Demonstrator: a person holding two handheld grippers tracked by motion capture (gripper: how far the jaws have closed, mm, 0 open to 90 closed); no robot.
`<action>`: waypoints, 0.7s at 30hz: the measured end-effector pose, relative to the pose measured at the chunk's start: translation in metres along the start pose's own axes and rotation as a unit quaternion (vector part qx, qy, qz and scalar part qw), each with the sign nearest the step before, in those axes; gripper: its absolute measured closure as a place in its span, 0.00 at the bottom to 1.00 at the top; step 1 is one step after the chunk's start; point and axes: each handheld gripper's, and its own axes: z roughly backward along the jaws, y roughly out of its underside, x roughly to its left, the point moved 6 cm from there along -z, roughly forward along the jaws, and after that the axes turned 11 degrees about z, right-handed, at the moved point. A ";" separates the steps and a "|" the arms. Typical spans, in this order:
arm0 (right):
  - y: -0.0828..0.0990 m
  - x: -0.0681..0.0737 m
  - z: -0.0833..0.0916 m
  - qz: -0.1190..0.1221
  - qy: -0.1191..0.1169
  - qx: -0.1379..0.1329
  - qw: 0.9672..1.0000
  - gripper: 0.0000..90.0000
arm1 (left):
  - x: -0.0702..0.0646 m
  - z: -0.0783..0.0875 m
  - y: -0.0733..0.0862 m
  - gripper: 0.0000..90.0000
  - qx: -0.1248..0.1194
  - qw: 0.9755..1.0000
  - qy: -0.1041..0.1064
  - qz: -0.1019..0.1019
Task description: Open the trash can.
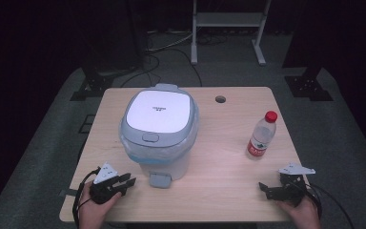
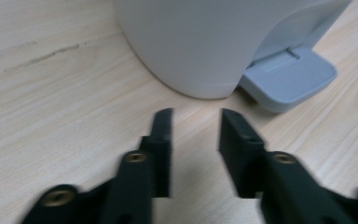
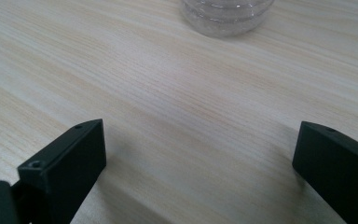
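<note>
The left tool (image 1: 127,182) is held slightly parted, empty, near the bin's pedal (image 1: 160,180); the right tool (image 1: 269,190) is spread wide at the counter's (image 1: 228,143) near right corner, facing the bottle (image 1: 262,135).

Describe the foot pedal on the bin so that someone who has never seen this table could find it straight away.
Start from the wooden table and find the big white pedal bin with a grey-rimmed lid left of centre. At the foot of its near side, a small grey ribbed pedal sticks out onto the tabletop, just right of the left claw. It is the one flat grey tab at table level, unlike the lid's oval button above.
</note>
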 end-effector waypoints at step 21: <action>-0.002 0.000 -0.002 0.001 0.001 0.001 1.000 0.01 | -0.054 -0.017 -0.021 1.00 0.009 0.997 0.071 0.002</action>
